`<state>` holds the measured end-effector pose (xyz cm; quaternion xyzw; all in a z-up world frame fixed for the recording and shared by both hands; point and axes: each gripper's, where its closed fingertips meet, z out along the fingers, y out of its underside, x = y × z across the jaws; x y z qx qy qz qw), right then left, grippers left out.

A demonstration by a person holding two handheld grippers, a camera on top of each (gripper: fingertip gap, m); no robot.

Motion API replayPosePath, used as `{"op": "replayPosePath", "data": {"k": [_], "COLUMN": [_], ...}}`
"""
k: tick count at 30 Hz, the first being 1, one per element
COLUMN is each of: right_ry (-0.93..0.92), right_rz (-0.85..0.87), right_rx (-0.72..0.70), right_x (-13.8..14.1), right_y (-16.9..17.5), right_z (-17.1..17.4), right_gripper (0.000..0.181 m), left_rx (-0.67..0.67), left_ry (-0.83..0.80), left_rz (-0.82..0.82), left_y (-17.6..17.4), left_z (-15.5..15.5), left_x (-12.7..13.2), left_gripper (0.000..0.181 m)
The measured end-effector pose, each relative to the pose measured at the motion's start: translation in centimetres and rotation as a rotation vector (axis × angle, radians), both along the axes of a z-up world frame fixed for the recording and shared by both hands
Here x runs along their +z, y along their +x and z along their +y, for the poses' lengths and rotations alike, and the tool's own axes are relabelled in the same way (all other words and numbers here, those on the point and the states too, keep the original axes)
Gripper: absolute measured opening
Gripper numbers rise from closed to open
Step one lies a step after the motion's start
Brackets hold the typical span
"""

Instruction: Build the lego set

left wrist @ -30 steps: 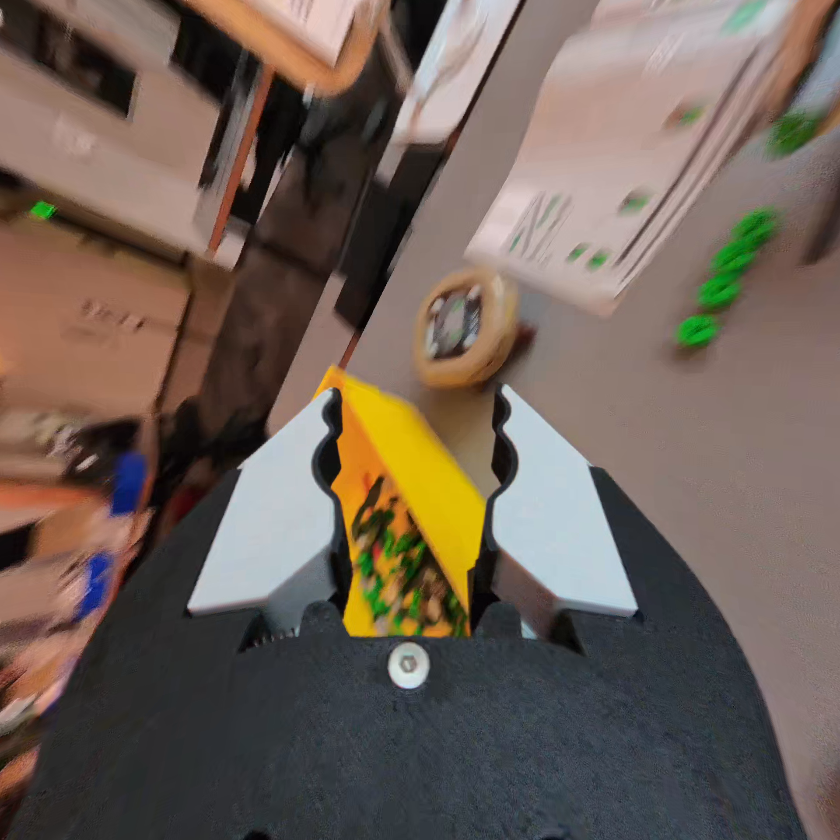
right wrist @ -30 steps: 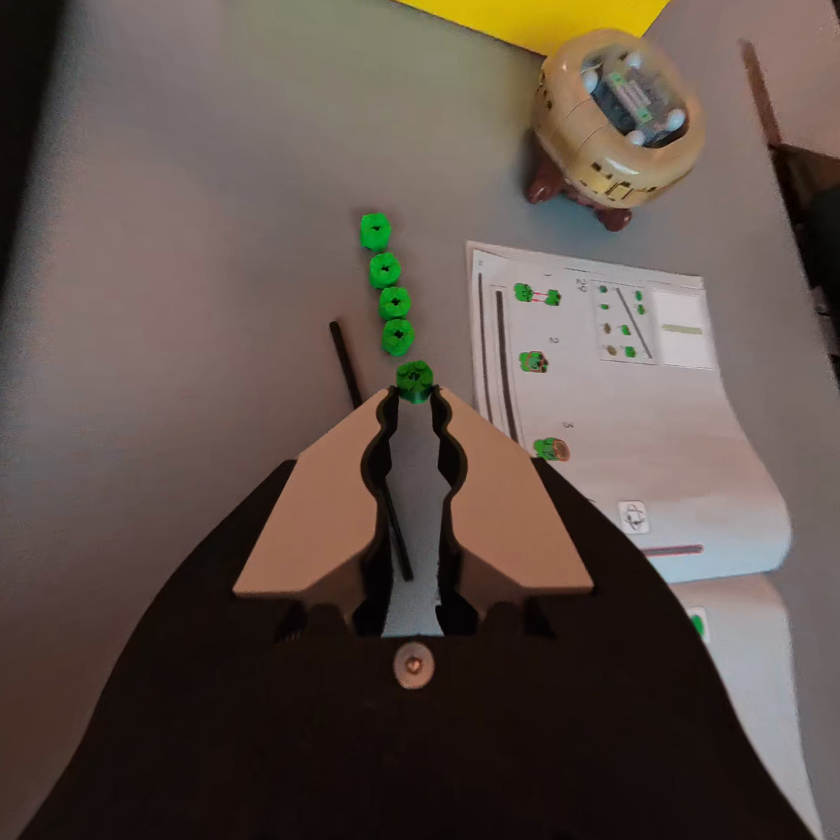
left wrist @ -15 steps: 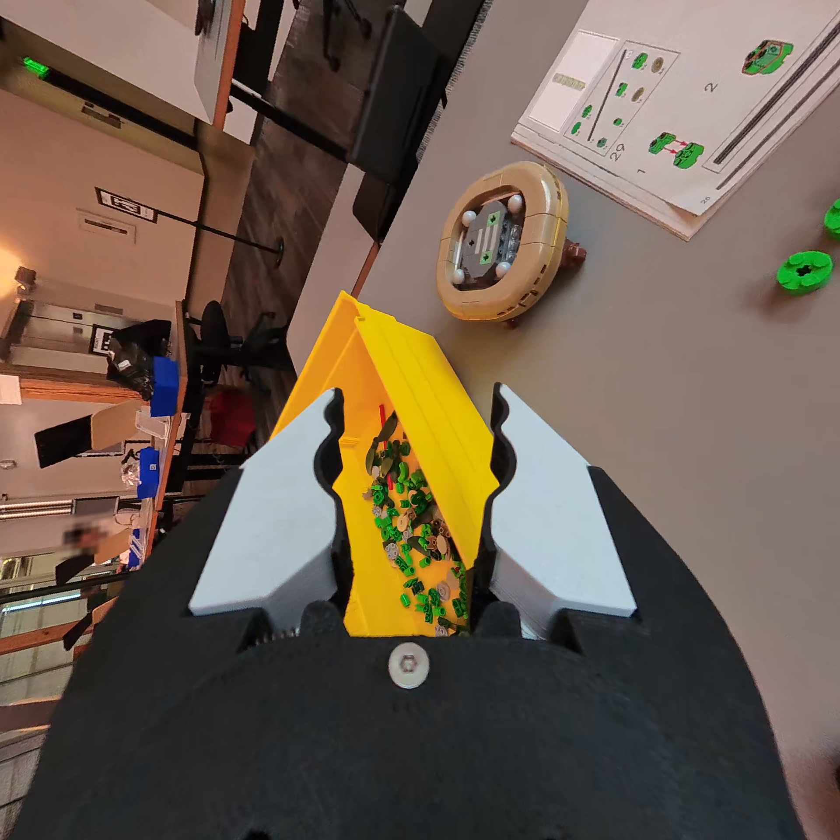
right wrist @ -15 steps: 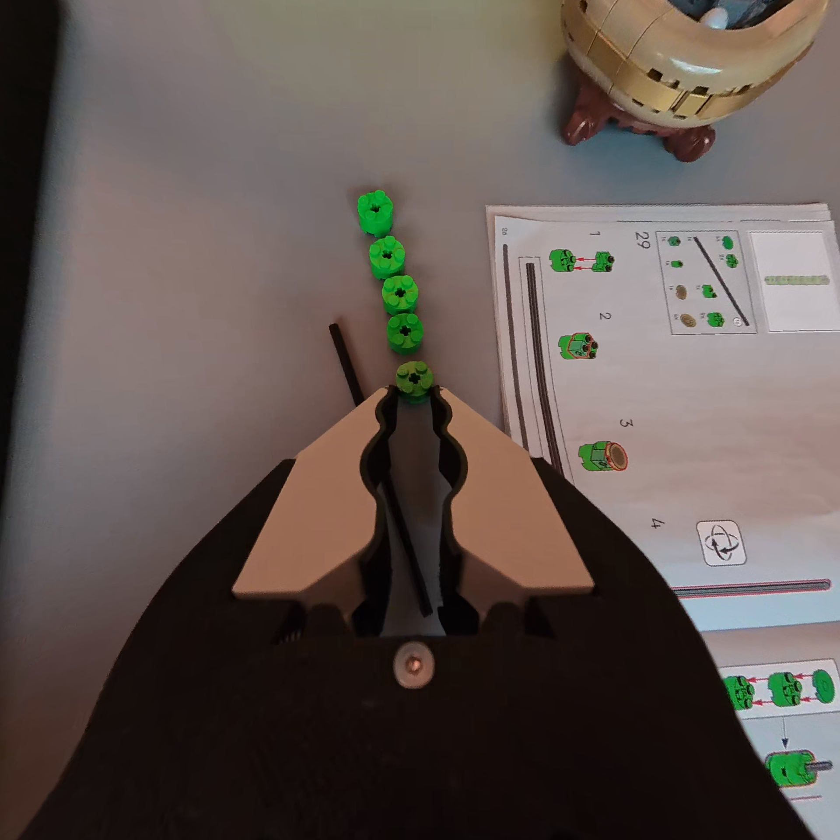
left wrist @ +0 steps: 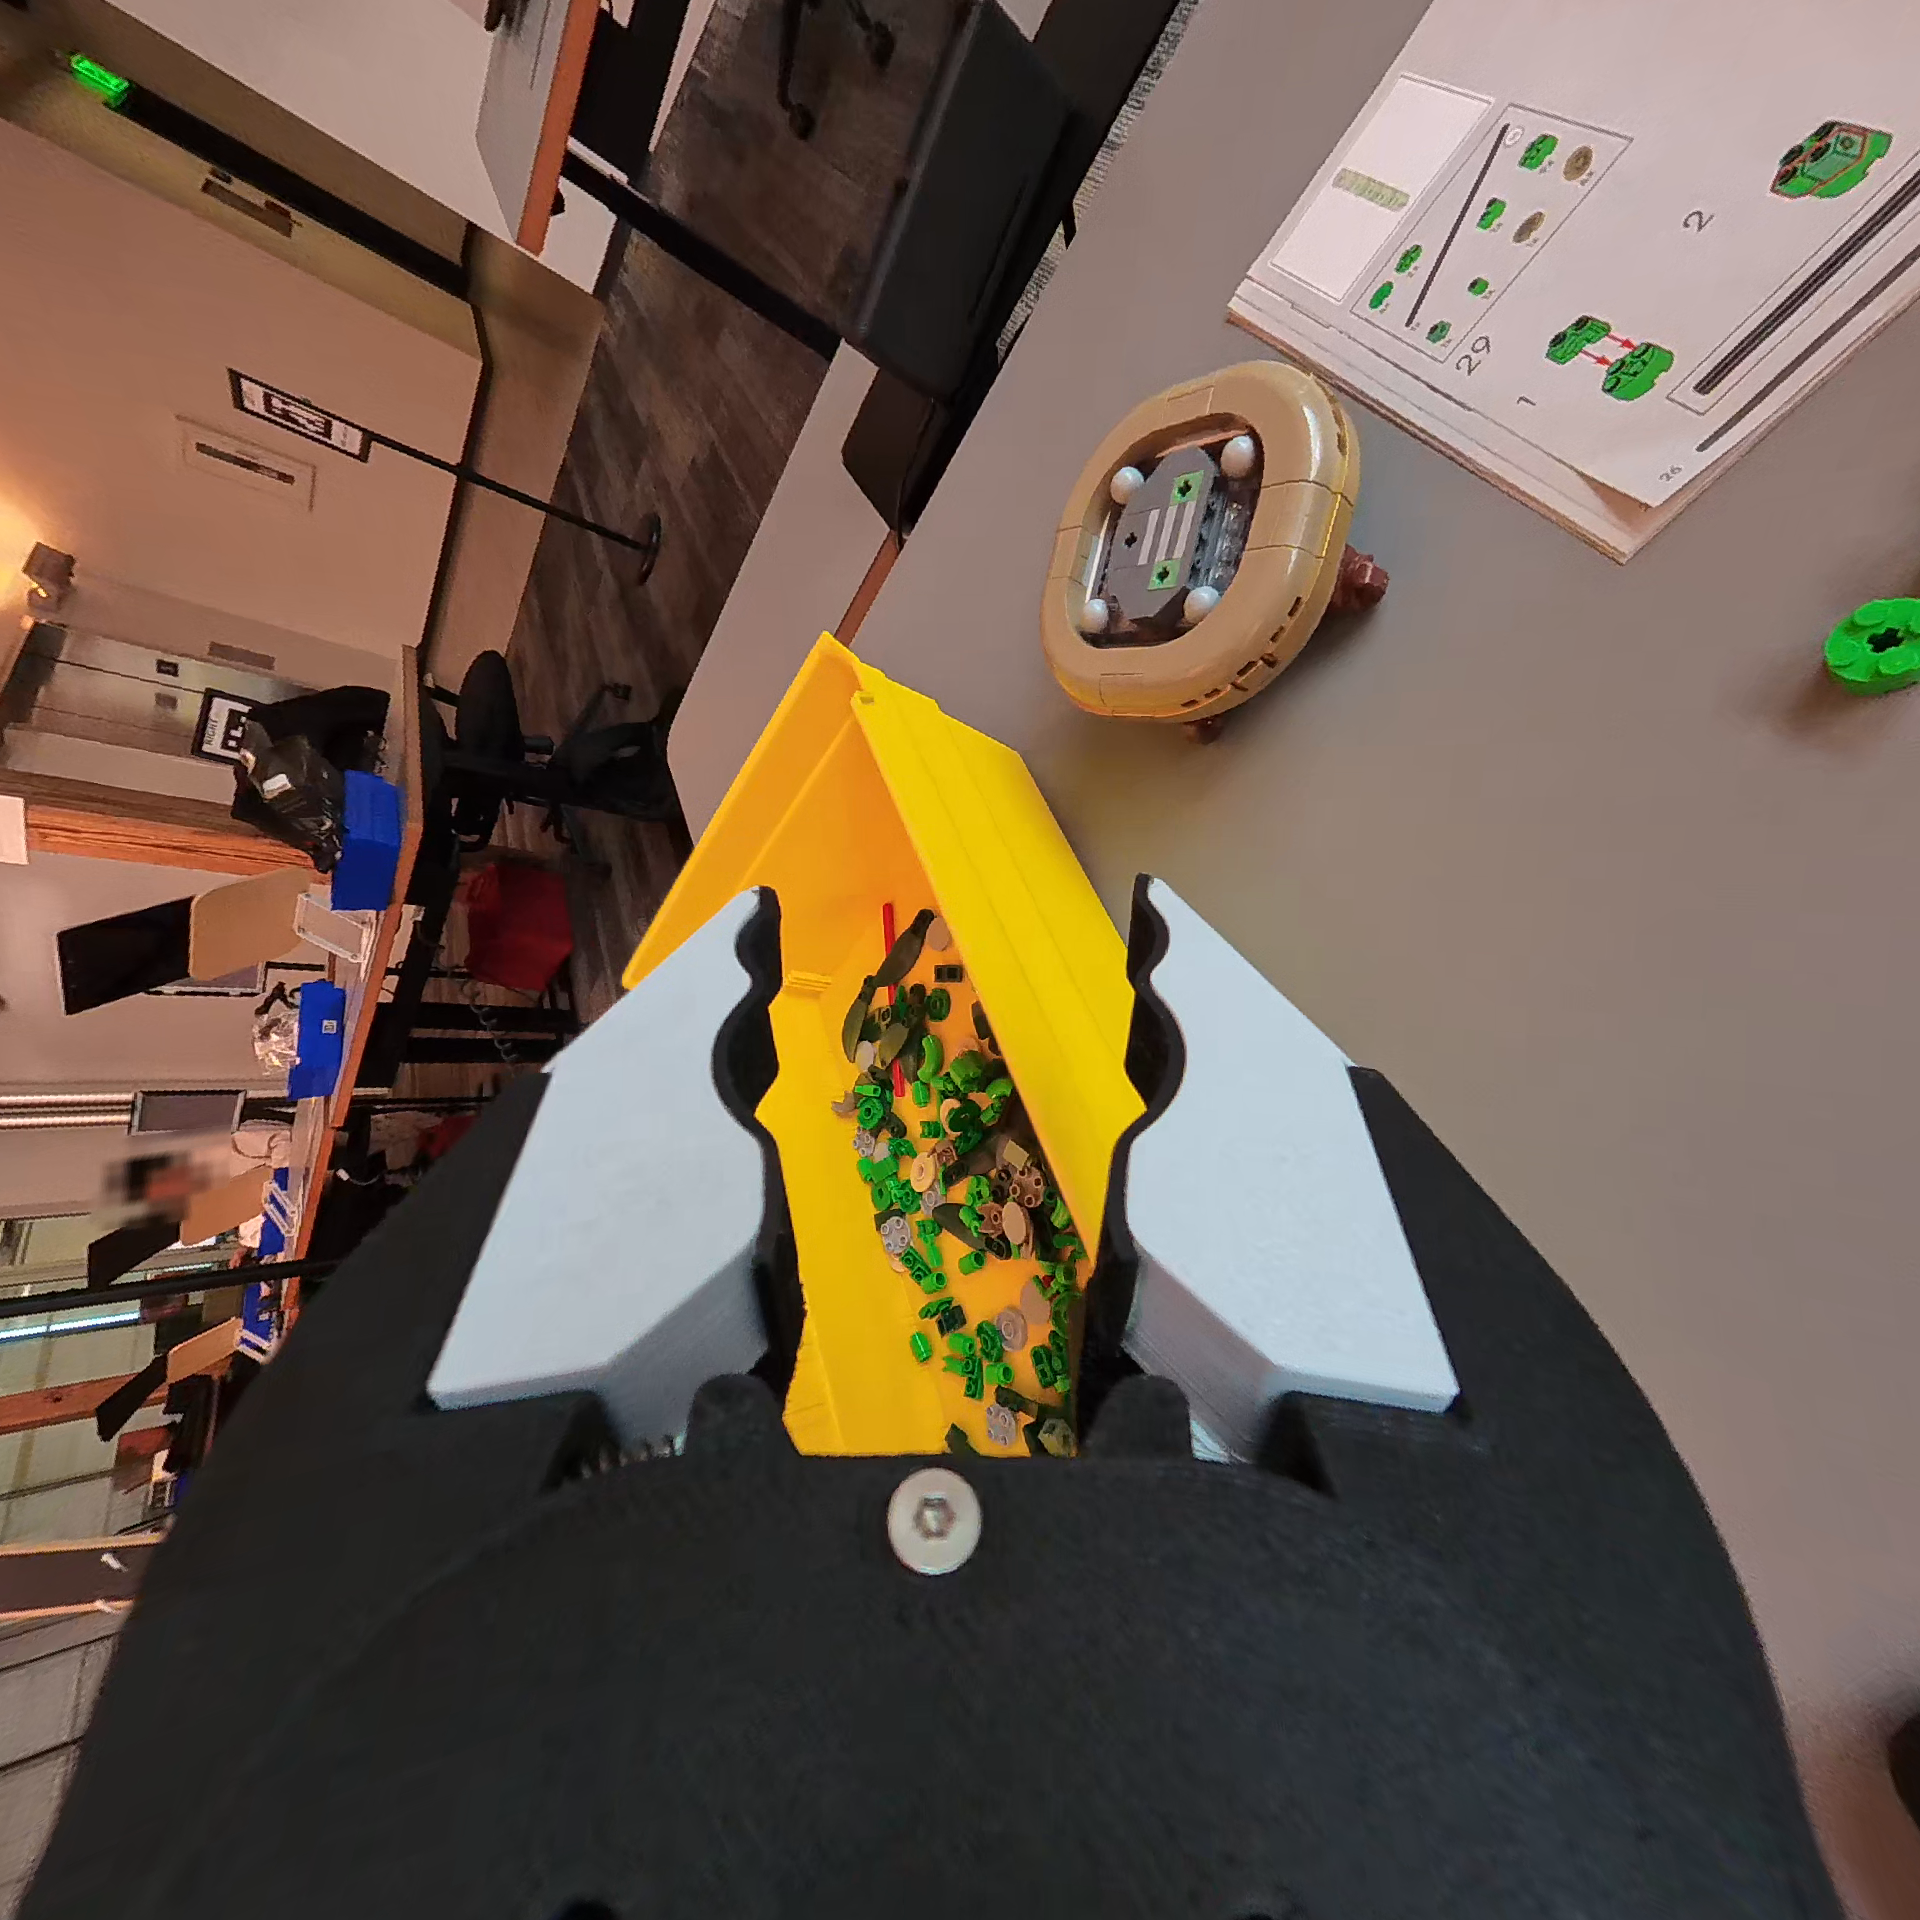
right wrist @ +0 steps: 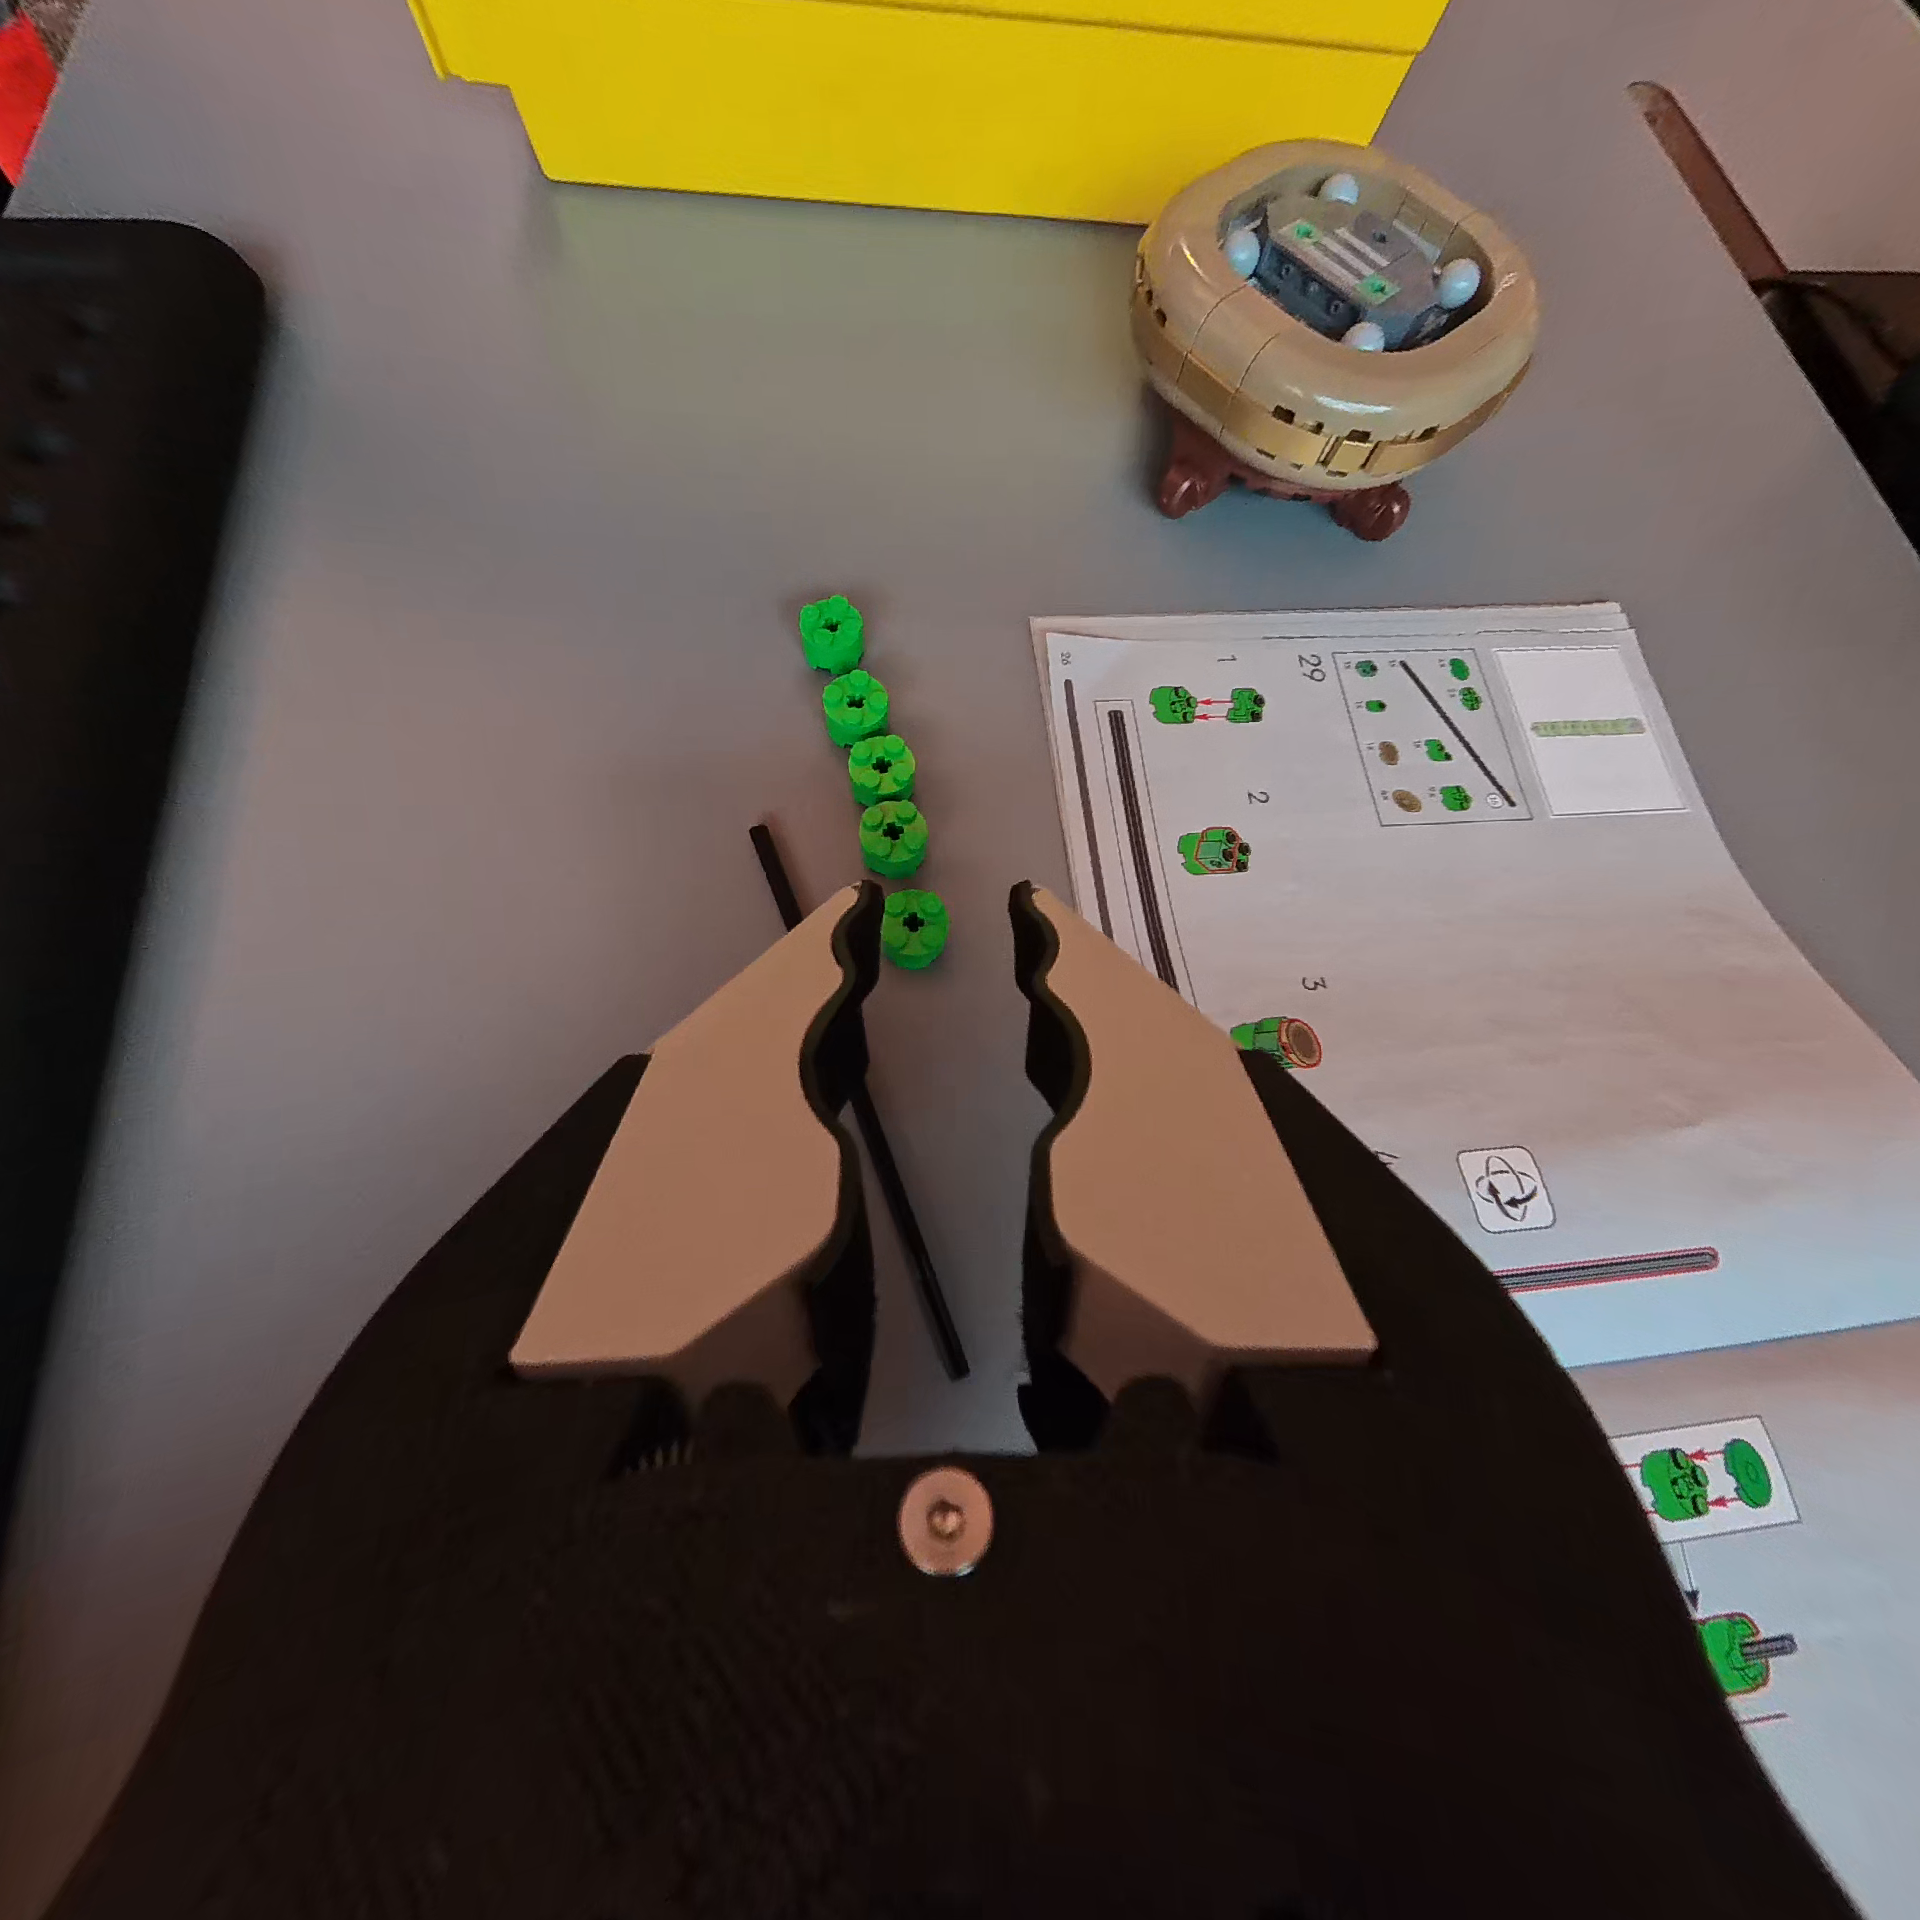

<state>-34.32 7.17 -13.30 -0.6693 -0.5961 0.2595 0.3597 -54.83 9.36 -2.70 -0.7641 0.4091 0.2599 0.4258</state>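
My right gripper (right wrist: 940, 896) is open, low over the grey table. The nearest green round brick (right wrist: 914, 928) lies between its fingertips, close to the left one. Several more green round bricks (right wrist: 881, 769) run in a line away from it. A thin black axle (right wrist: 883, 1153) lies on the table under the left finger. My left gripper (left wrist: 951, 899) is open and empty above the open yellow bin (left wrist: 997, 831), which holds several small green, grey and tan pieces (left wrist: 956, 1195). The tan pot model on brown feet (right wrist: 1335, 322) stands beyond the bricks; it also shows in the left wrist view (left wrist: 1195, 551).
The open instruction booklet (right wrist: 1455, 935) lies right of the bricks and shows in the left wrist view too (left wrist: 1621, 260). The yellow bin (right wrist: 935, 104) stands at the table's far side. A dark object (right wrist: 104, 623) fills the left edge. One green brick (left wrist: 1875, 660) shows at right. One gripper's finger ends stand about 25 cm off the other's. The thin black axle (right wrist: 883, 1153) is about 6 cm from my right fingertips and 25 cm from my left.
My right gripper's jaws have opened wider around the nearest green brick, and the view has drawn back to show the bin. My left gripper has swung, then steadied over the yellow bin.
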Motion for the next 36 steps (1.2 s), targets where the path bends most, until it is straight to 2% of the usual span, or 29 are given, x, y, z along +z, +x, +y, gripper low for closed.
{"op": "replayPosePath", "data": {"k": [2,4,6,7,9,11,13,17,20,22,26,36], "right_ry": [0.018,0.037,0.038,0.038,0.04,0.029,0.027,0.034,0.053,0.073,0.111,0.151], "right_rz": [0.0,0.006,0.008,0.009,0.012,0.022,0.039,0.069,0.081,0.083,0.078,0.086], "right_rx": [-0.003,-0.003,-0.002,-0.002,-0.004,-0.003,-0.01,-0.036,-0.054,-0.064,-0.081,-0.106], "right_x": [0.0,0.1,0.1,0.1,0.3,0.6,1.1,2.4,3.7,4.5,5.7,7.2], "right_y": [0.1,0.4,0.8,0.9,1.2,1.4,1.4,1.5,1.8,2.2,3.1,4.6], "right_z": [0.0,0.0,-0.1,-0.2,-0.1,-0.2,-0.1,0.2,-0.2,-0.6,-1.6,-2.8], "right_gripper": [0.024,0.024,0.024,0.024,0.024,0.024,0.024,0.024,0.024,0.023,0.024,0.023], "left_rx": [-0.001,-0.049,-0.082,-0.126,-0.183,-0.144,-0.168,-0.166,-0.121,-0.079,-0.015,0.074], "left_ry": [-0.014,-0.091,-0.173,-0.244,-0.444,-0.601,-0.712,-0.788,-0.888,-0.969,-1.006,-1.147], "left_rz": [-0.056,-0.283,-0.541,-0.632,-0.721,-0.639,-0.566,-0.344,-0.273,-0.302,-0.326,-0.334], "left_y": [-0.2,0.0,-1.7,-2.7,-5.0,-7.8,-8.5,-10.1,-10.8,-10.5,-10.2,-10.0], "left_z": [-0.3,-1.1,-1.7,-2.2,-3.9,-5.0,-6.4,-7.2,-7.6,-7.8,-7.2,-8.4], "left_x": [0.4,1.4,3.3,3.7,2.5,-0.6,-3.4,-7.9,-10.4,-11.2,-12.0,-12.9], "left_gripper": [0.063,0.058,0.061,0.058,0.052,0.053,0.048,0.037,0.03,0.031,0.034,0.022]}}
